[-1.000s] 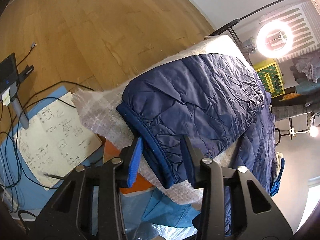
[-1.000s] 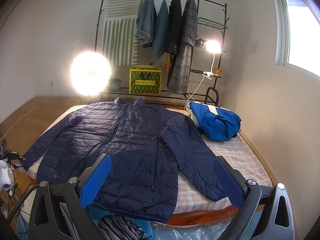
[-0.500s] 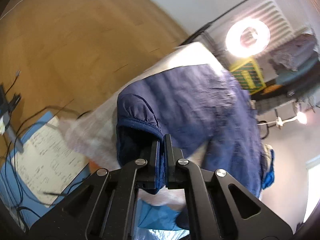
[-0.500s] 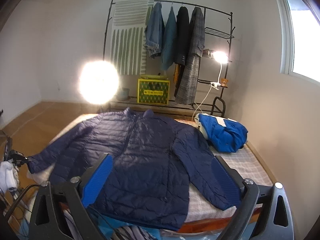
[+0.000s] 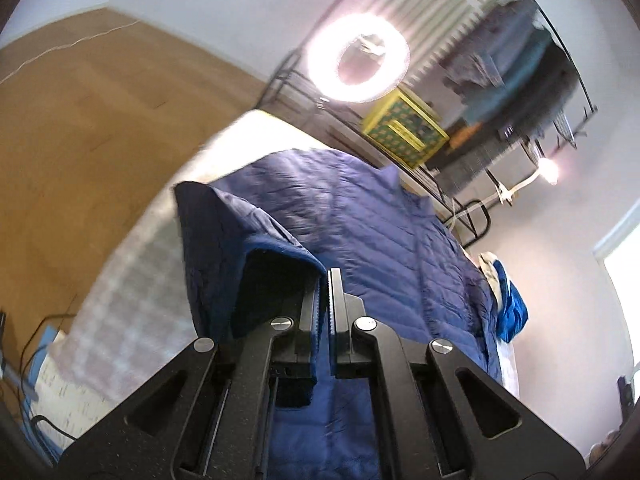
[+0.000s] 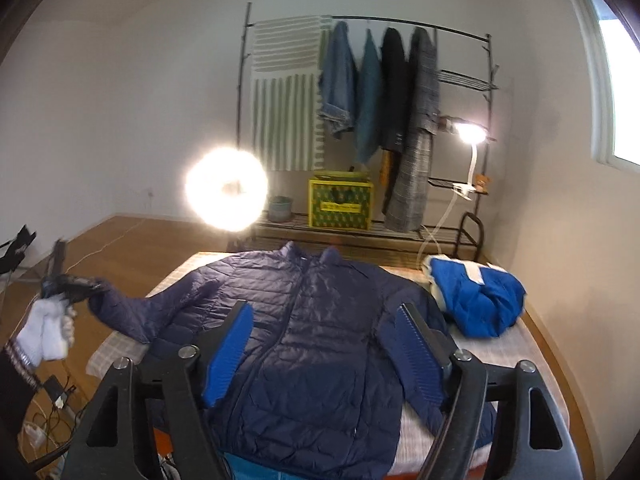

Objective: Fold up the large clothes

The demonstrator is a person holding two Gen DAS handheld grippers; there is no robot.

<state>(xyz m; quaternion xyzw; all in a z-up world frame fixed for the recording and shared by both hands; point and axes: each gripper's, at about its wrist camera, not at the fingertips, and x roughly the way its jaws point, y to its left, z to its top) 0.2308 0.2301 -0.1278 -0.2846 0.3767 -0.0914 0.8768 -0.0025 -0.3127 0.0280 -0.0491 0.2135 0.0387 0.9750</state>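
Note:
A navy quilted puffer jacket lies spread front-up on a checked bed. My left gripper is shut on the cuff of the jacket's left sleeve and holds it lifted above the bed edge. In the right wrist view the same gripper shows at far left, in a white-gloved hand, with the sleeve stretched up from the bed. My right gripper is open and empty, above the jacket's lower front.
A folded blue and white garment lies on the bed's far right. A clothes rack with hanging coats, a yellow box and a ring light stand behind the bed. Cables and papers lie on the wooden floor at left.
My left gripper closed on the sleeve cuff and raised it off the bed edge, swinging upward. My right gripper moved forward and lower over the jacket, jaws narrower.

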